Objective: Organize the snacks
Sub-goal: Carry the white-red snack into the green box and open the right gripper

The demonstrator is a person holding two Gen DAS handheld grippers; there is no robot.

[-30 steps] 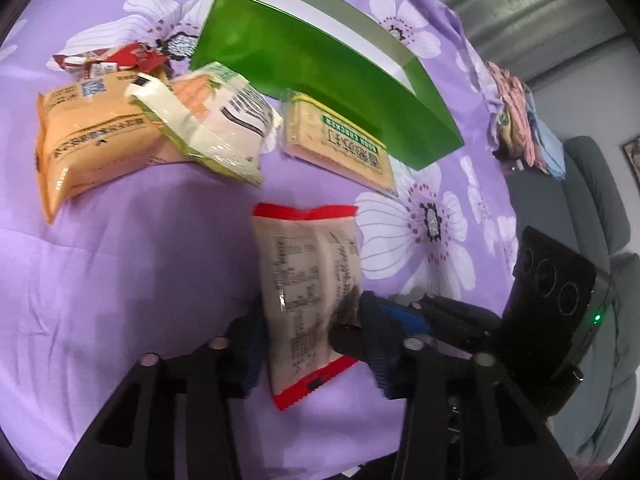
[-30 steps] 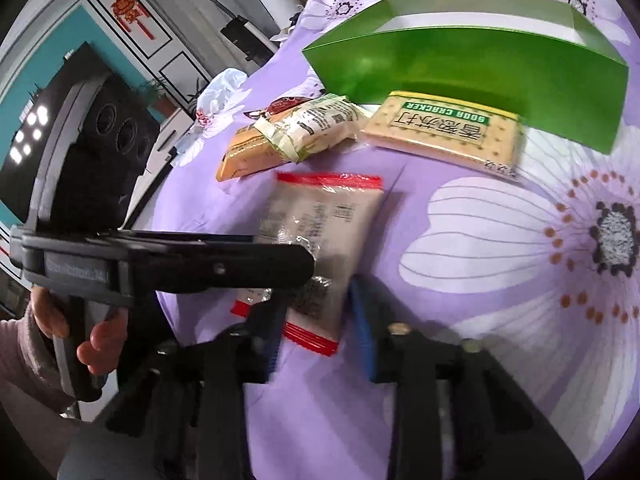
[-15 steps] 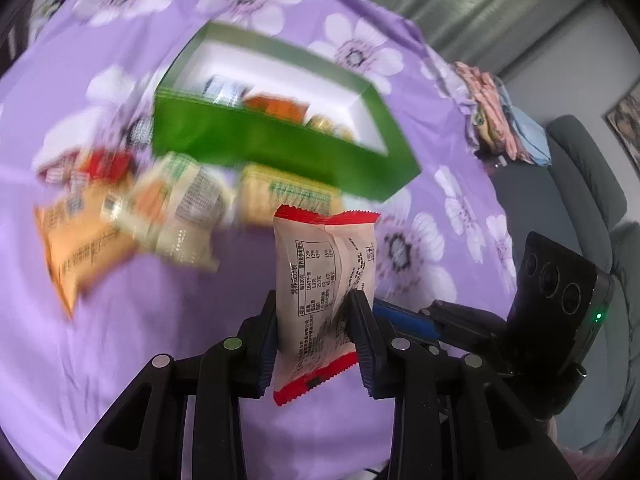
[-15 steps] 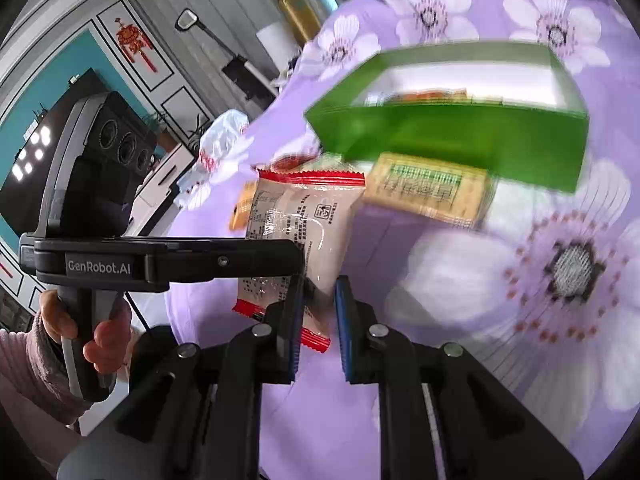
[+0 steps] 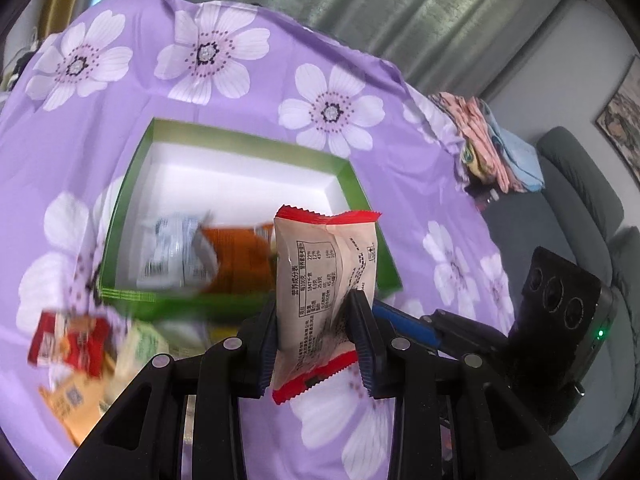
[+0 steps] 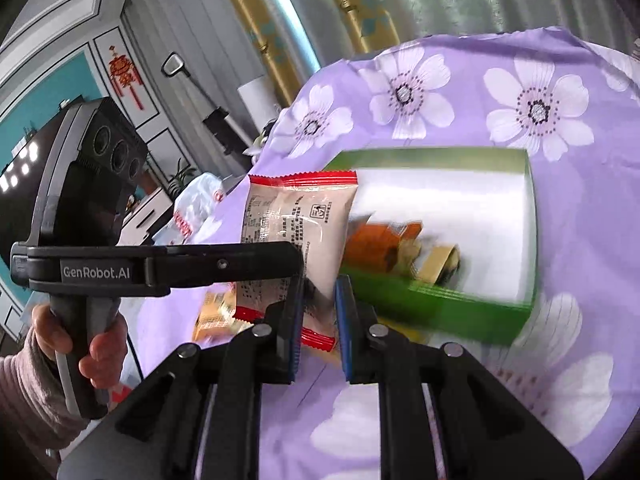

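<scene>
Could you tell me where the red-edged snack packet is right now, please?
The red-edged snack packet is off the cloth, pinched by both the left gripper and right gripper, before the green box.

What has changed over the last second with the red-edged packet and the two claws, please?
The packet was lying on the cloth; both the left claw and the right claw closed on it and lifted it toward the green box. The other snacks on the cloth and those inside the box stayed put.
</scene>
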